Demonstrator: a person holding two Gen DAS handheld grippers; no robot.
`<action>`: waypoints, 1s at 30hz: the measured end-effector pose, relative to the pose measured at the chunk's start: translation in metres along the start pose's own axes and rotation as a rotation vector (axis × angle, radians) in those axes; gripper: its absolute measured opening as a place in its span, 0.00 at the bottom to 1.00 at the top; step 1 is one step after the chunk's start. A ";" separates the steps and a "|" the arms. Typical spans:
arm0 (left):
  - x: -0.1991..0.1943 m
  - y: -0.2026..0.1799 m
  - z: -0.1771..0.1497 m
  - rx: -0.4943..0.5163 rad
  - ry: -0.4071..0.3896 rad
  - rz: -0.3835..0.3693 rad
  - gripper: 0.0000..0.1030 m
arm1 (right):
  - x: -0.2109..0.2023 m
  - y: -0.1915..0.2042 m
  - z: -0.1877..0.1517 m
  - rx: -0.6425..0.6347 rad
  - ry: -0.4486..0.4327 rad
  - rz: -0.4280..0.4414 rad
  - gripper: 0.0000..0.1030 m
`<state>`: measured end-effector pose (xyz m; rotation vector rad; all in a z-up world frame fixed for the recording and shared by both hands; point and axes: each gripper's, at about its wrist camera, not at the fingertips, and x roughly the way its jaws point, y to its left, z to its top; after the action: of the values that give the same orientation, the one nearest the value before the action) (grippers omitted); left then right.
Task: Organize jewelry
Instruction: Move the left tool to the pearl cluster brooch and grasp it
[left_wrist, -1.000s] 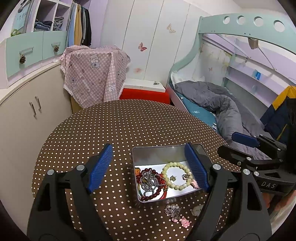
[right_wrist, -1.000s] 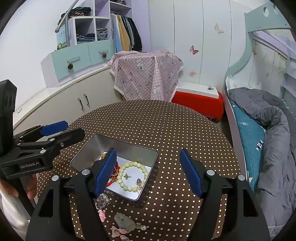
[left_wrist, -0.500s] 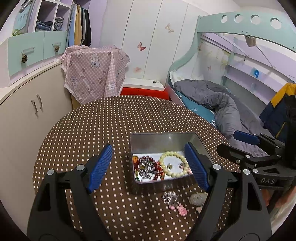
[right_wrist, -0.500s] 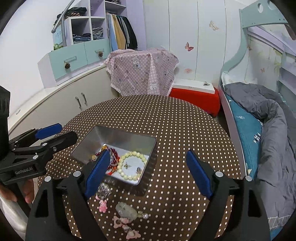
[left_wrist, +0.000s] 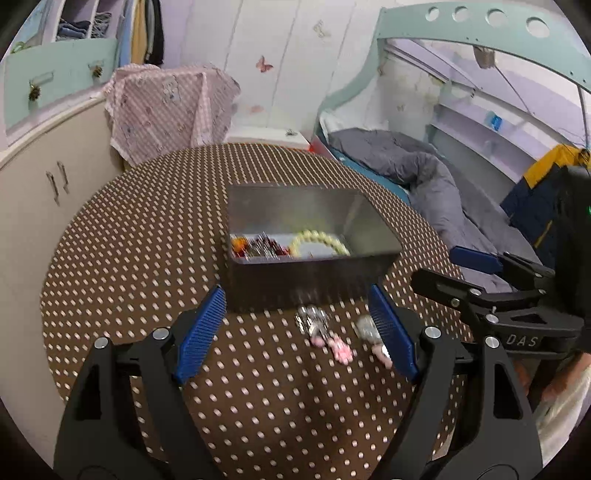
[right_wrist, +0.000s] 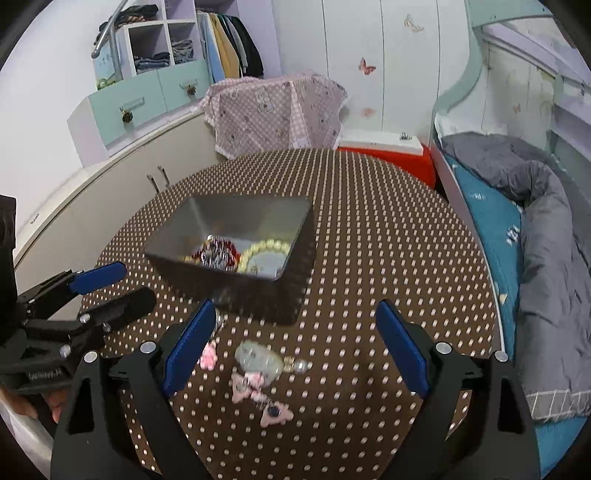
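Beads and a pale bracelet (right_wrist: 264, 247) already lie in the metal tin (right_wrist: 236, 280); several pink clips (right_wrist: 255, 384) wait on the dotted surface (right_wrist: 369, 258) nearby. Left tool (left_wrist: 295, 328) gapes empty; right tool (right_wrist: 295, 343) is opening, empty.

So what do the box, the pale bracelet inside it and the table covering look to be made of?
Box: apparently metal, with dull grey walls that reflect softly. Pale bracelet: round cream-green beads with a soft sheen, maybe jade-like stone or plastic; blur leaves it open. Table covering: brown with white dots, probably cloth or vinyl.
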<state>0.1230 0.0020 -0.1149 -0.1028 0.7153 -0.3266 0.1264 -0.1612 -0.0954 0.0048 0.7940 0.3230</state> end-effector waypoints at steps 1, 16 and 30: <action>0.002 -0.002 -0.004 0.003 0.006 -0.004 0.76 | 0.002 0.001 -0.003 0.002 0.009 0.001 0.82; 0.033 -0.013 -0.030 0.053 0.094 -0.089 0.33 | 0.009 -0.005 -0.018 0.029 0.056 -0.021 0.82; 0.044 -0.009 -0.031 0.071 0.115 -0.108 0.09 | 0.012 -0.005 -0.014 0.024 0.059 -0.032 0.82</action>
<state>0.1312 -0.0200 -0.1637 -0.0557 0.8126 -0.4639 0.1261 -0.1643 -0.1146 0.0053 0.8552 0.2845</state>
